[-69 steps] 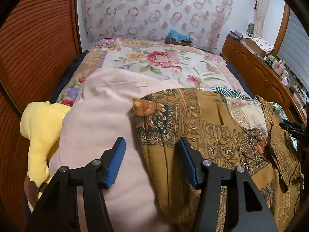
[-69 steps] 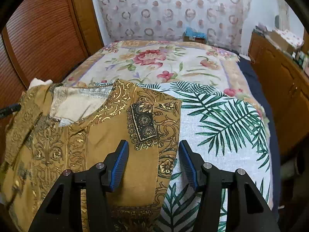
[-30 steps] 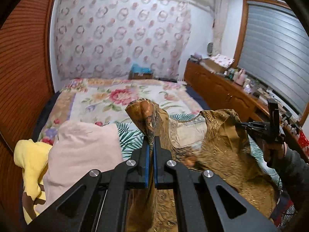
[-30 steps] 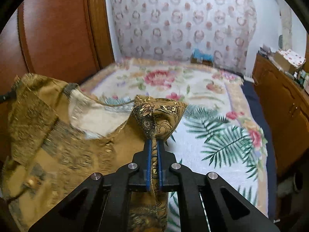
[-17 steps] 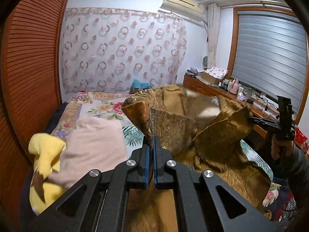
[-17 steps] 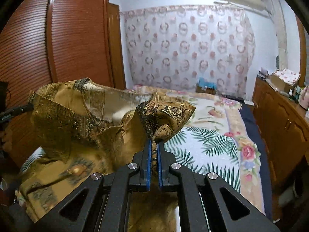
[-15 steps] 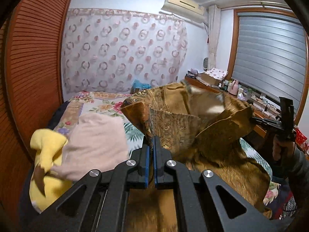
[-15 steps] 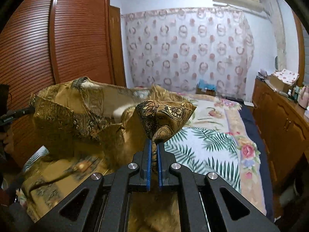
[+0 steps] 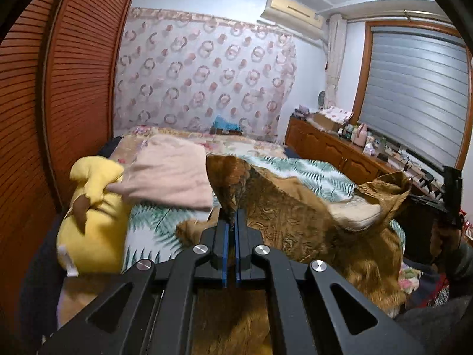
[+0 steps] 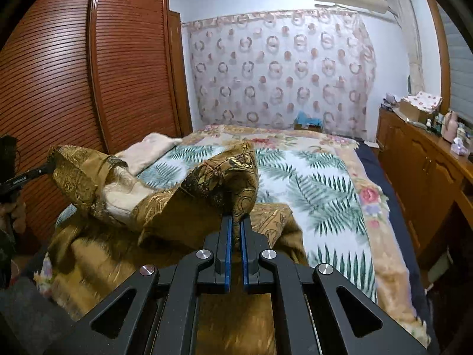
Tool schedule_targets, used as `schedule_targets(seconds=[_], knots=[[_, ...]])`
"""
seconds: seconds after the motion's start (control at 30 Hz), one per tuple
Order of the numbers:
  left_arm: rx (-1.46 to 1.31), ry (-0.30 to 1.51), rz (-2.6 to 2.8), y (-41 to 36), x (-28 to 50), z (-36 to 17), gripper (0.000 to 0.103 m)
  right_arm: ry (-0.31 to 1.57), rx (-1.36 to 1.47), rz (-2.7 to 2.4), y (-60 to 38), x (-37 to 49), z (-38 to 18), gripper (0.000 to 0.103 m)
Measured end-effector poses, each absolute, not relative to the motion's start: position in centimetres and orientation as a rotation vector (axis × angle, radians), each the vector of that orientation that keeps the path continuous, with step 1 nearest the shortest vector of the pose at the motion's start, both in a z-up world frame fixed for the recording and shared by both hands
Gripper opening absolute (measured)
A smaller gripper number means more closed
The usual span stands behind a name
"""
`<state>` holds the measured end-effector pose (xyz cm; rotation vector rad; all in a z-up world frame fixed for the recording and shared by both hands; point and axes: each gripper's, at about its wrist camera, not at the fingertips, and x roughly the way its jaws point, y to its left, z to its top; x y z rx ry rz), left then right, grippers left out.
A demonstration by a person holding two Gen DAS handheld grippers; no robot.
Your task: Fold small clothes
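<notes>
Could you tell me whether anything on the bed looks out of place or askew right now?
Nothing looks damaged. The brown patterned shirt hangs bunched between the left tool and right tool, and the pink folded garment lies partly over a yellow plush toy.

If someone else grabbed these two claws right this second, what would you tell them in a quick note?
Left claw: shut on one top corner of the gold patterned garment.
Right claw: shut on the other top corner.
The garment hangs spread between them above the leaf-print bedspread, lower part draped over the near end of the bed.
A folded pink cloth and a yellow plush toy lie at the bed's left side.
Done: garment picked up by both corners.
Left: probably lay it flat, then fold it.
</notes>
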<state>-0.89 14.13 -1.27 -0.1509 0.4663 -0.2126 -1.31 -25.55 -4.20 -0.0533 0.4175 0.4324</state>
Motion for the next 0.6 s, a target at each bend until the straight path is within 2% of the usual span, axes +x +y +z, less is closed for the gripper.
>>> schedule_targets(seconds=[0.33,0.6], knots=[[-0.145,0.468,-0.169,15.1,-4.0,-0.9,0.004,0.428,-0.132,0.461,-25.6,-4.8,-1.9,0.005],[-0.11,0.48,-0.132,15.9,-4.5,-0.9,0.007,0.576,-0.134,0.476,-25.4,-3.7,-3.9,0.005]])
